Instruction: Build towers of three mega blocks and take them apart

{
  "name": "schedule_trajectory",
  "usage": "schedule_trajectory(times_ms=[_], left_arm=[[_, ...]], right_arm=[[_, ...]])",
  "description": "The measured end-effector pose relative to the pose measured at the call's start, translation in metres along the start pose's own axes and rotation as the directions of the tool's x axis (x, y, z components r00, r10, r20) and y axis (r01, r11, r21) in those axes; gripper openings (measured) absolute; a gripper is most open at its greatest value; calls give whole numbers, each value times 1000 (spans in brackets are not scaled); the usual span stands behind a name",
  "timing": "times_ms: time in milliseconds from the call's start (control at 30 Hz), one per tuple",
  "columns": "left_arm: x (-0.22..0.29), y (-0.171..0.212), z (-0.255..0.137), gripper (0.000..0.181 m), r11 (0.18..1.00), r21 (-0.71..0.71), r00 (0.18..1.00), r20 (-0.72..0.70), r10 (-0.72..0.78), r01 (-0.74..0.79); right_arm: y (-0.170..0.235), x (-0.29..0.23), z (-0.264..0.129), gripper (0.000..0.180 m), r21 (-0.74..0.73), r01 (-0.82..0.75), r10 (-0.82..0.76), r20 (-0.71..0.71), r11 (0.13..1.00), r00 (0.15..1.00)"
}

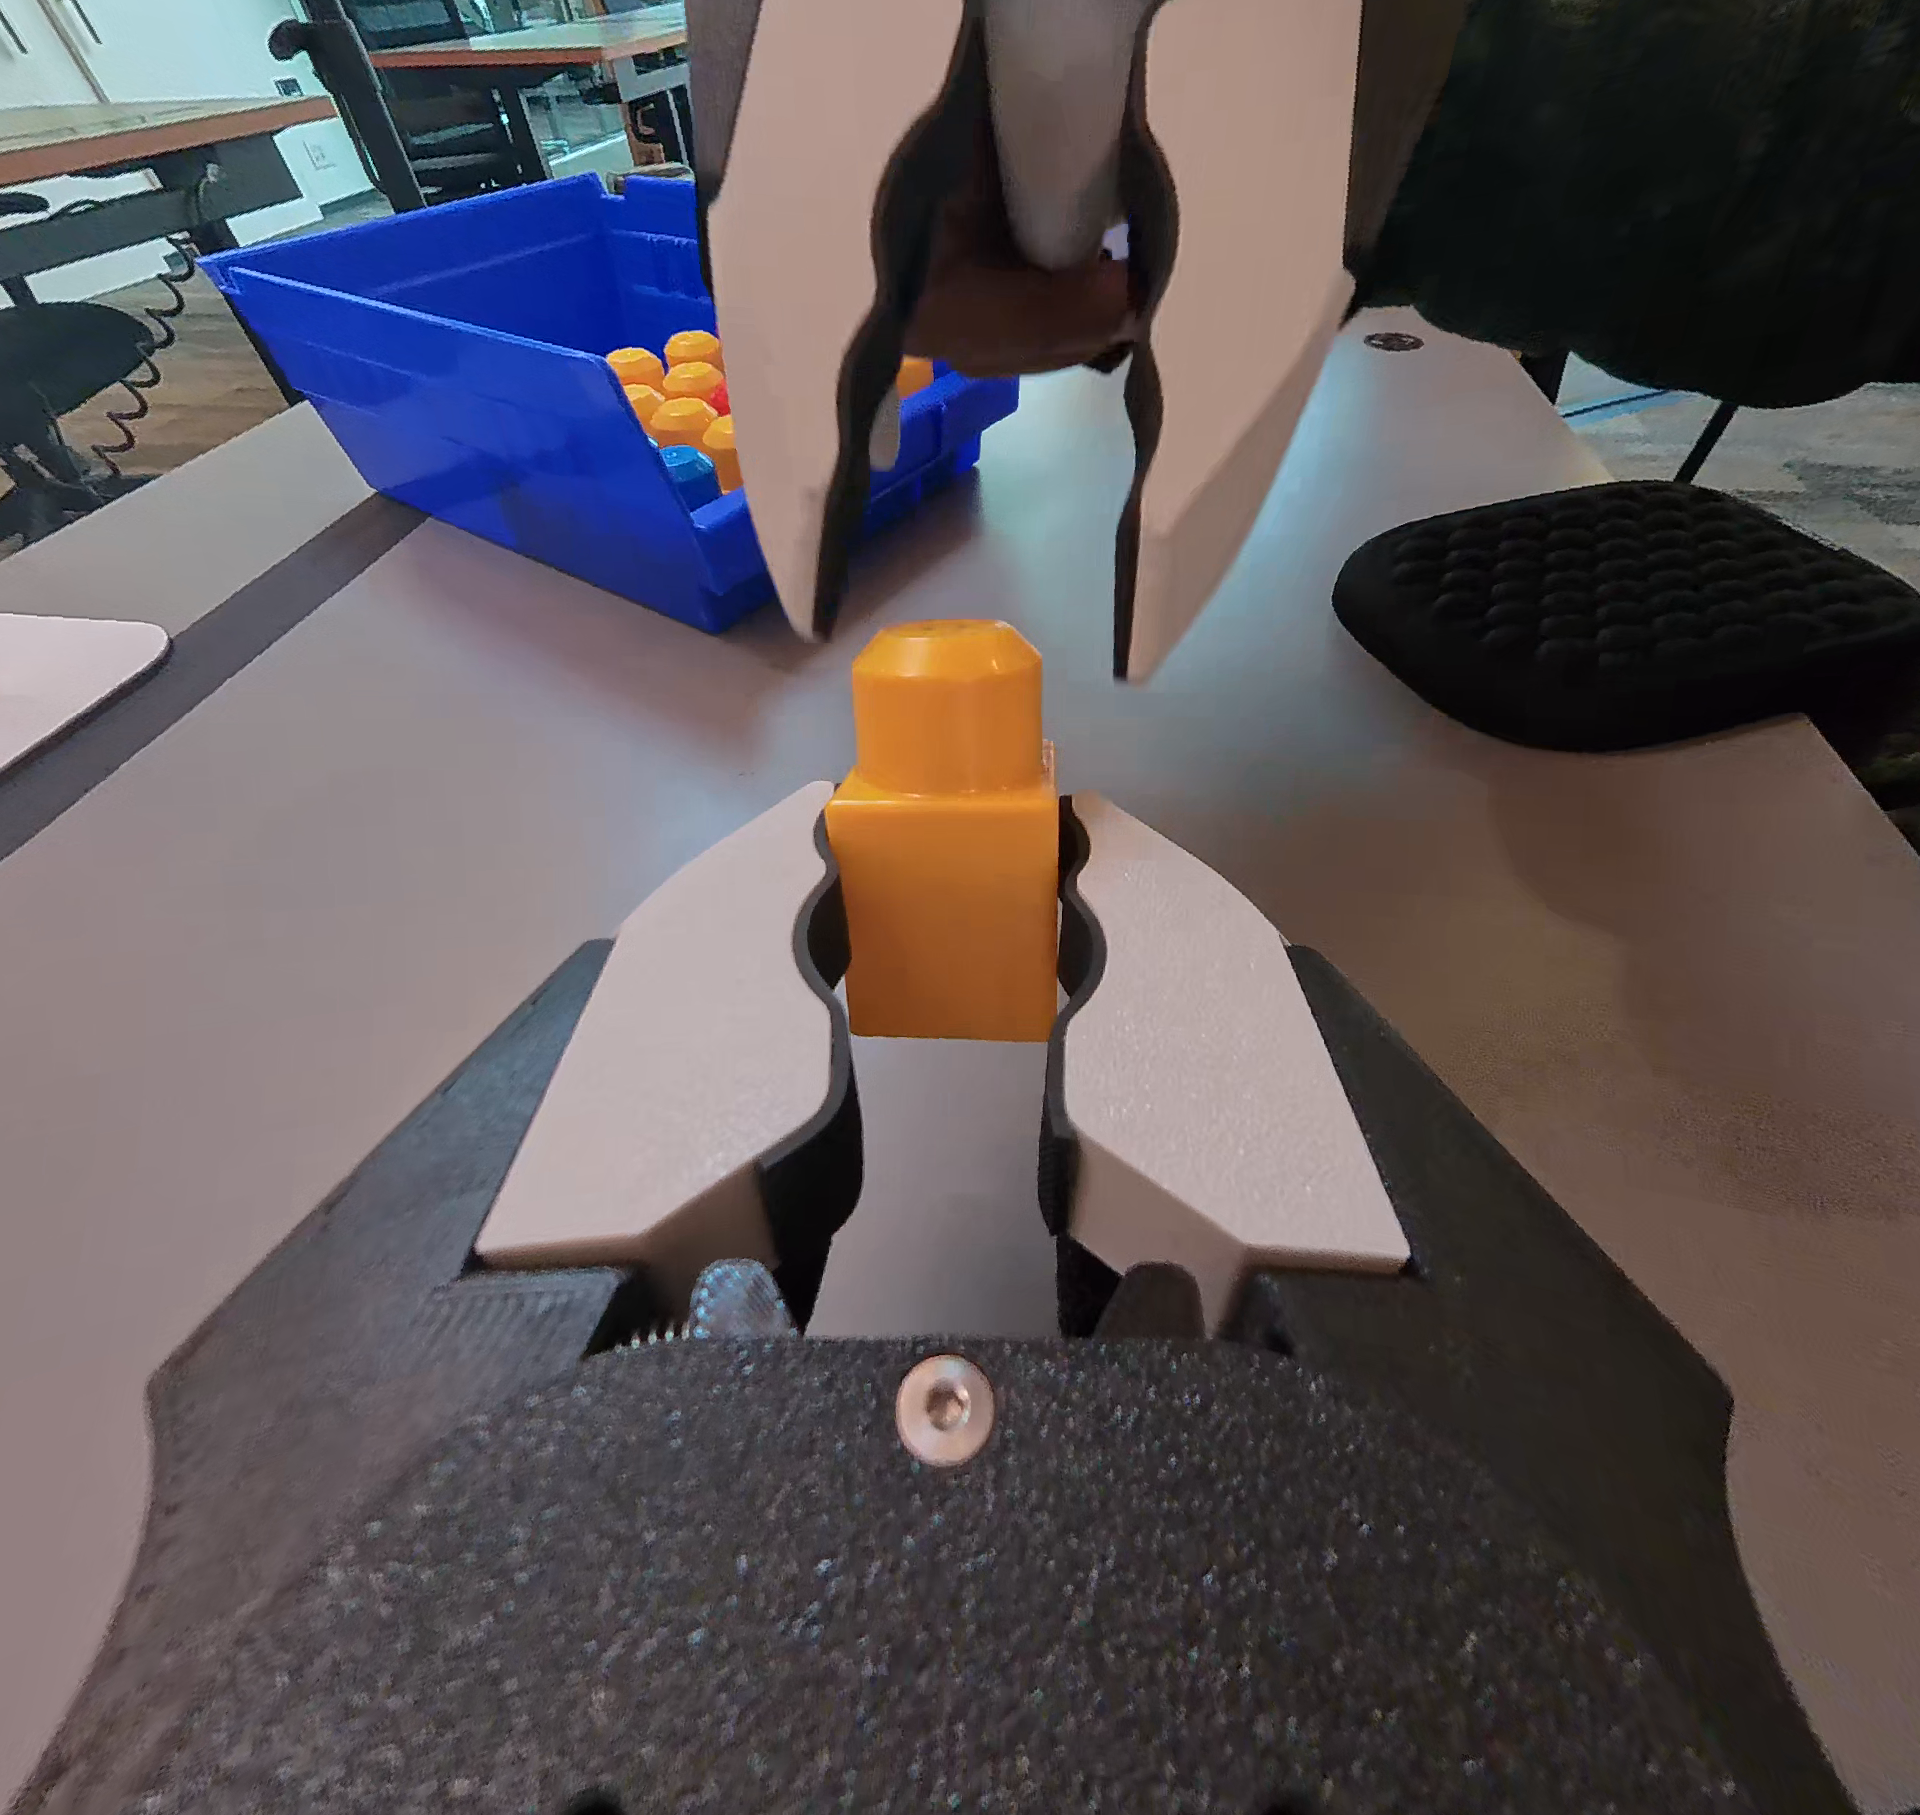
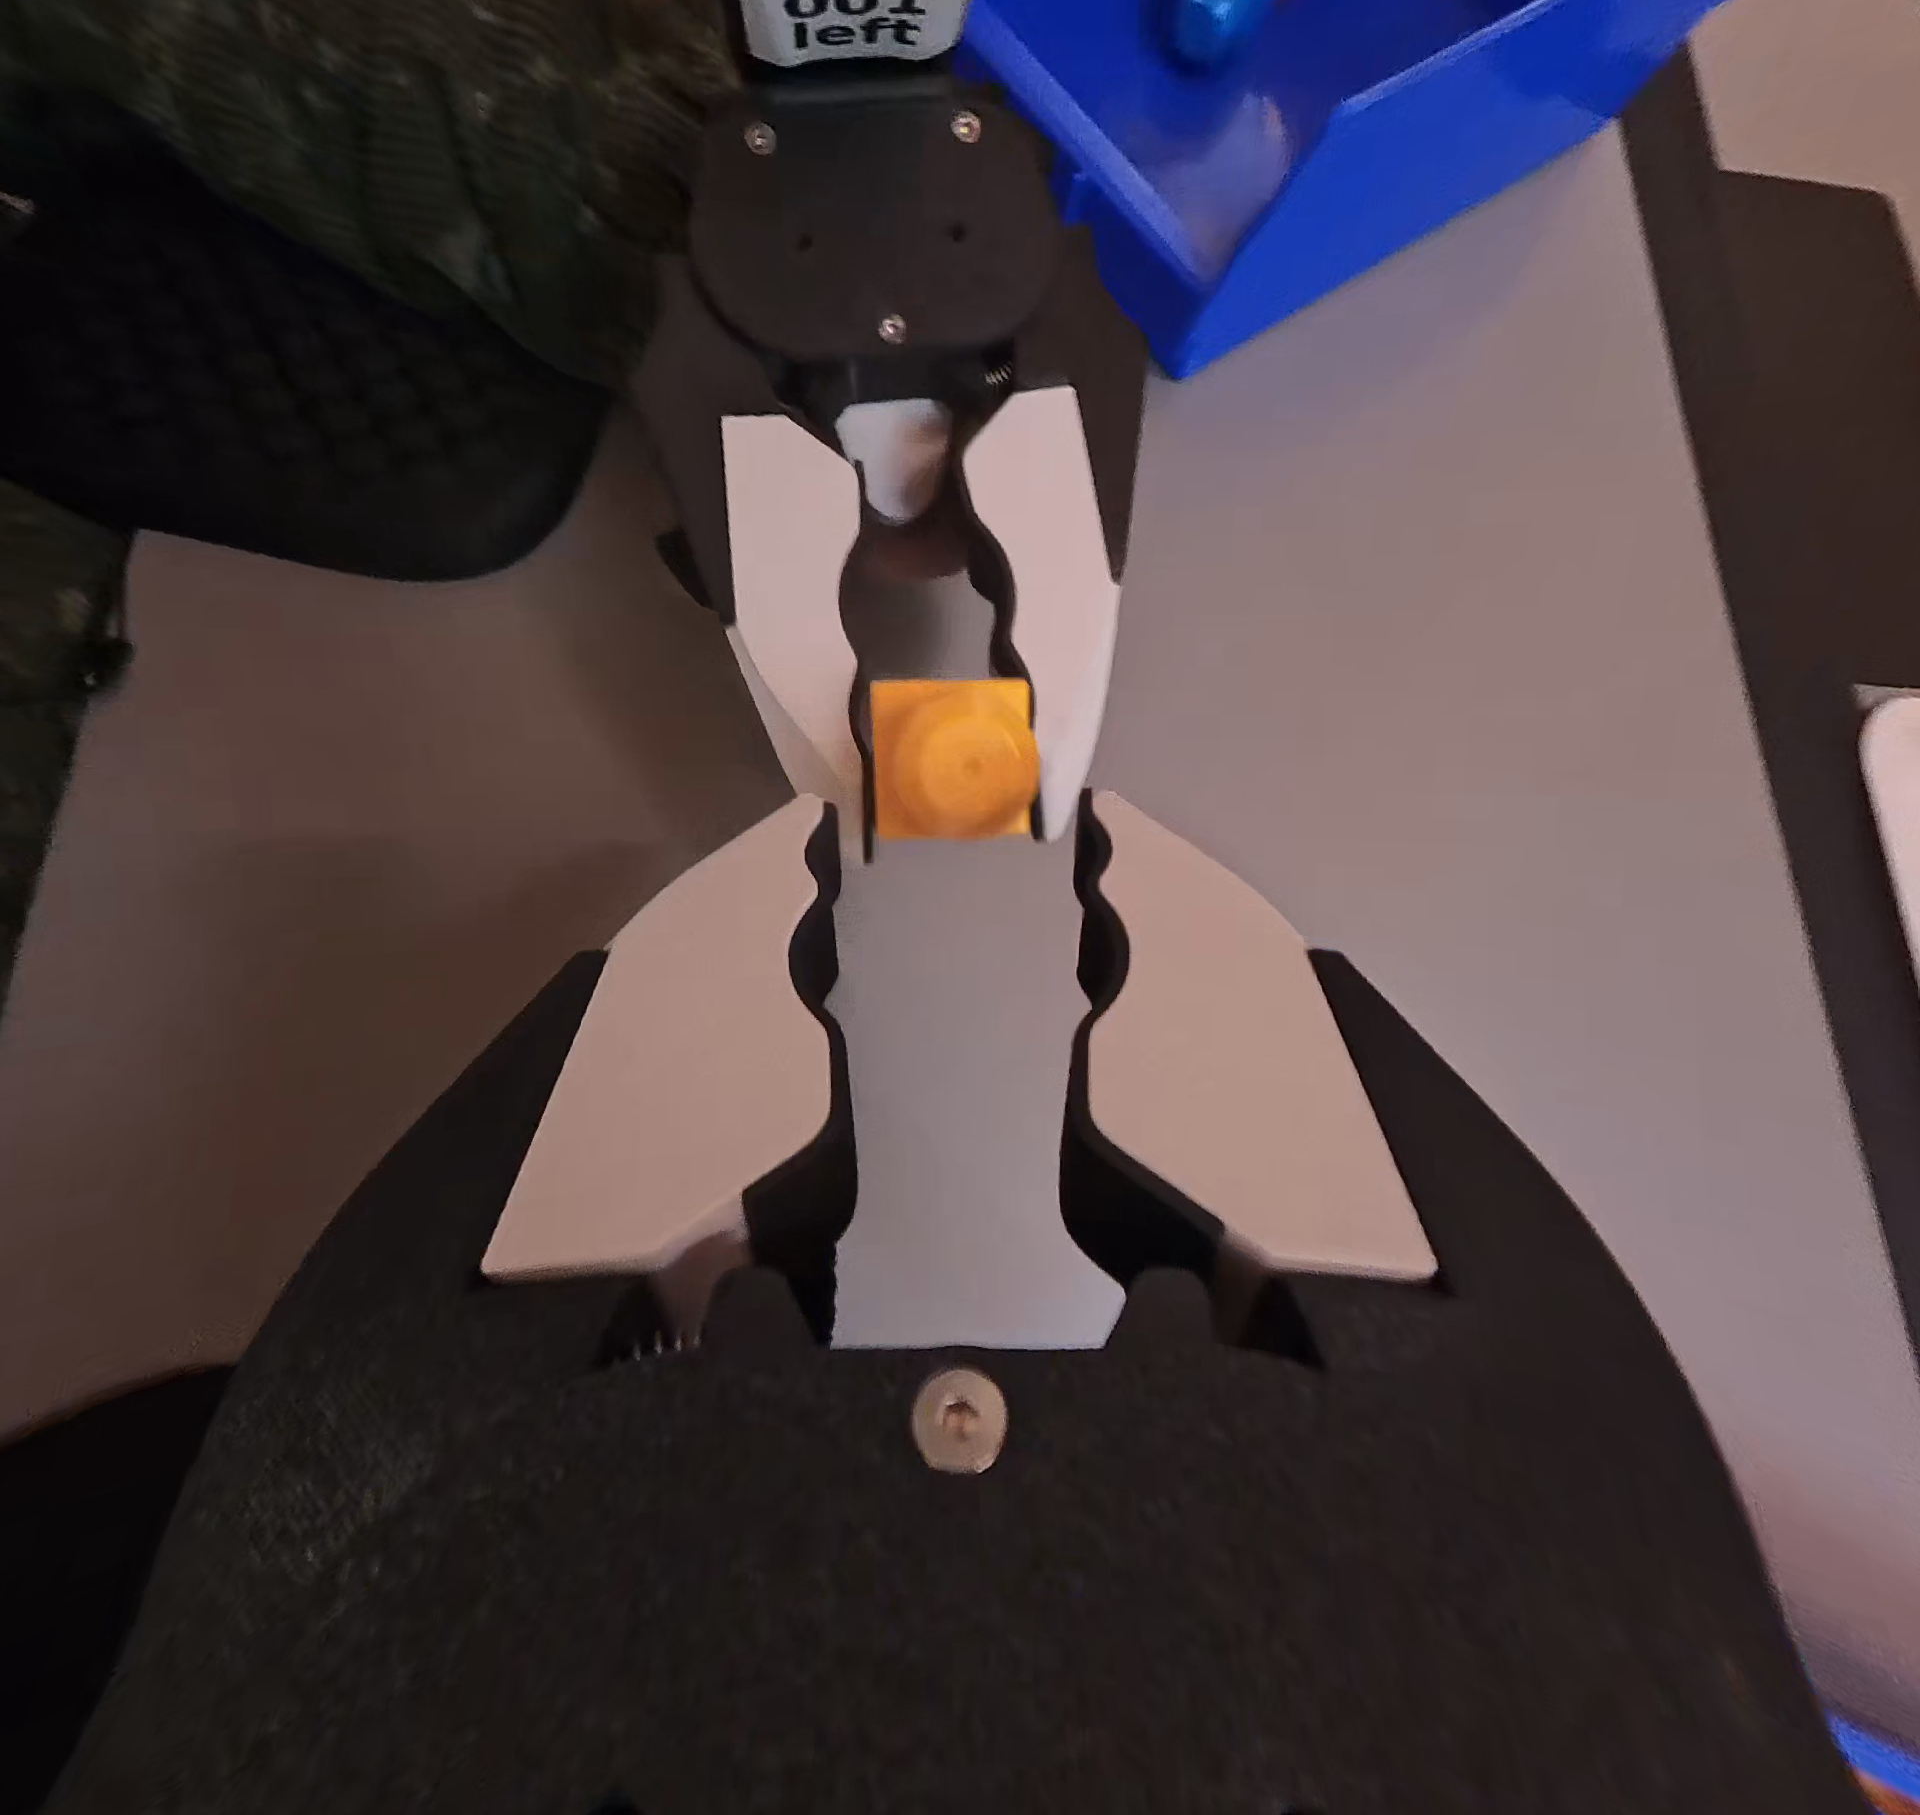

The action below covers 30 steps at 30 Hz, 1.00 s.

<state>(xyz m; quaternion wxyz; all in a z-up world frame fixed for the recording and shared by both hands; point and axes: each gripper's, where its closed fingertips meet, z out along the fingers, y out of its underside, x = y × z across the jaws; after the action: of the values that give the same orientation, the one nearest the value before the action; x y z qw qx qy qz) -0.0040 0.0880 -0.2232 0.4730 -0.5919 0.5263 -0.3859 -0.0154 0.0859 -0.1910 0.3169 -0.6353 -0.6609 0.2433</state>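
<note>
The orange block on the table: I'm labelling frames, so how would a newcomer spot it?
On the grey table, in front of the blue bin, the left tool grips one orange block. It alone stands outside the bin, upright, stud up.

A single-stud orange mega block (image 1: 943,918) stands upright on the grey table (image 1: 312,882), well in from its edges.

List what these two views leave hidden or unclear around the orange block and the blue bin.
- Blue bin, left wrist view: the right claw covers part of its contents, so the blocks cannot be counted.
- Blue bin, right wrist view: cut off by the top edge and blurred.
- Orange block: the left claw grips it, but whether its base touches the table is unclear.
- Right claw's handle: cut off by the top edge, left wrist view.
</note>
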Motion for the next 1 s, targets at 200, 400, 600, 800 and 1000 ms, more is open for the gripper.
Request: schedule_trajectory(times_ms=[200,400,600,800,1000], left_arm=[[1,-1,1,36,1000,9,1000,-4,24,-24],[-41,-2,-17,12,998,50,982,188,-35,26],[-66,-8,-32,0,996,85,935,352,-39,10],[-74,-8,-36,0,995,97,914,402,-54,17],[-73,-4,-33,0,996,91,920,389,-57,24]], right_arm=[[-5,-3,13,29,-26,31,-30,22,999,999],[-26,63,-66,29,27,25,-19,-217,999,976],[37,208,-193,29,-25,-255,165,-702,966,693],[163,263,-209,29,-155,-551,246,-773,820,584],[215,261,-152,29,-254,-571,310,-636,780,706]])
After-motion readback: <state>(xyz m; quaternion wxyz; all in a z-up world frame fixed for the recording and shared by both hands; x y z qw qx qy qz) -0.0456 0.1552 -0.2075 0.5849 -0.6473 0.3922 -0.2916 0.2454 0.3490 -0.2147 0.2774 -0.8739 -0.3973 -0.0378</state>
